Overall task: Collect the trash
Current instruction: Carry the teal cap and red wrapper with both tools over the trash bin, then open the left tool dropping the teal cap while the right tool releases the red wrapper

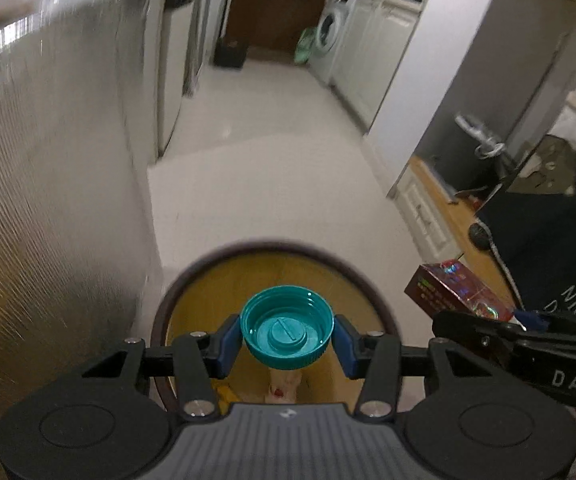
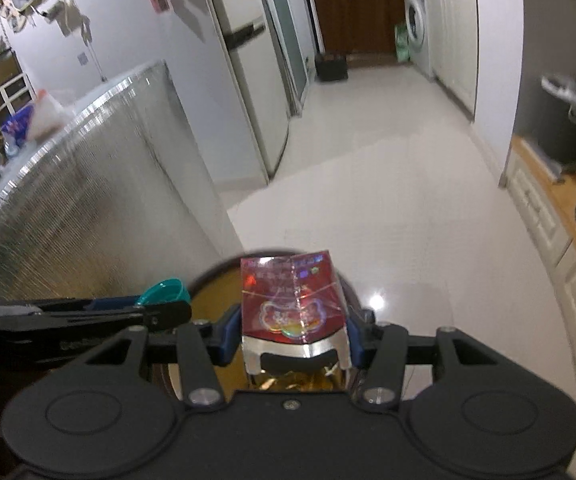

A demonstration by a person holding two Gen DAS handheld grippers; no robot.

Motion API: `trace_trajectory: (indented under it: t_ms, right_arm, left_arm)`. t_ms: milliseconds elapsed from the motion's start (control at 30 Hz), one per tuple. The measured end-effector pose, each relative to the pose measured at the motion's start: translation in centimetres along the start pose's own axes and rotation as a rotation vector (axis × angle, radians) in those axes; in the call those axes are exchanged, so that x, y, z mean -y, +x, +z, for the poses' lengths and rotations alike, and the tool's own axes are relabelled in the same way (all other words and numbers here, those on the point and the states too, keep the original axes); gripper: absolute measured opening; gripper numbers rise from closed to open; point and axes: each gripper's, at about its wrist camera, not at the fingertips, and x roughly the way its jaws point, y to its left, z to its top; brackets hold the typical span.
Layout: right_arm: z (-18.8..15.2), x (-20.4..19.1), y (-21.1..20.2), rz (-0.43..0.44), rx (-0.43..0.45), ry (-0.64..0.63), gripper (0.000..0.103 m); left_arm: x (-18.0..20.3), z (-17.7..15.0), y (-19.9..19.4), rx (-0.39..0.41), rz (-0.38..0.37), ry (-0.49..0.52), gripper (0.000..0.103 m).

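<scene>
Dim indoor light, cool and flat. Motion blur smears the foil-clad counter (image 1: 47, 200) on the left; a small glare spot sits on the white floor (image 2: 376, 300). Fisheye bends walls, corners go black. Far background soft.

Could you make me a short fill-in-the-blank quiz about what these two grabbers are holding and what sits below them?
1. The left gripper is clamped on a teal bottle ____.
2. The right gripper grips a shiny ____ box.
3. Both hover over a round bin whose inside is ____.

Missing words: cap; red; yellow
</scene>
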Motion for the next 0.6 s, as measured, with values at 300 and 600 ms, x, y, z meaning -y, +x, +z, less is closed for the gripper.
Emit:
trace_trajectory:
  t_ms: [300,600]
  right_arm:
    - [-0.3,1.7,6.4,-0.001,-0.122,0.037,0.052]
    - [0.4,1.9,9.7,0.012,-0.168,0.030,0.052]
  left_arm:
    - [-1.4,-1.4,6.5,-0.152,-0.020,-0.005,0.050]
    - [-1.8,-1.4,10.0,-0.216,-0.033,0.057,0.050]
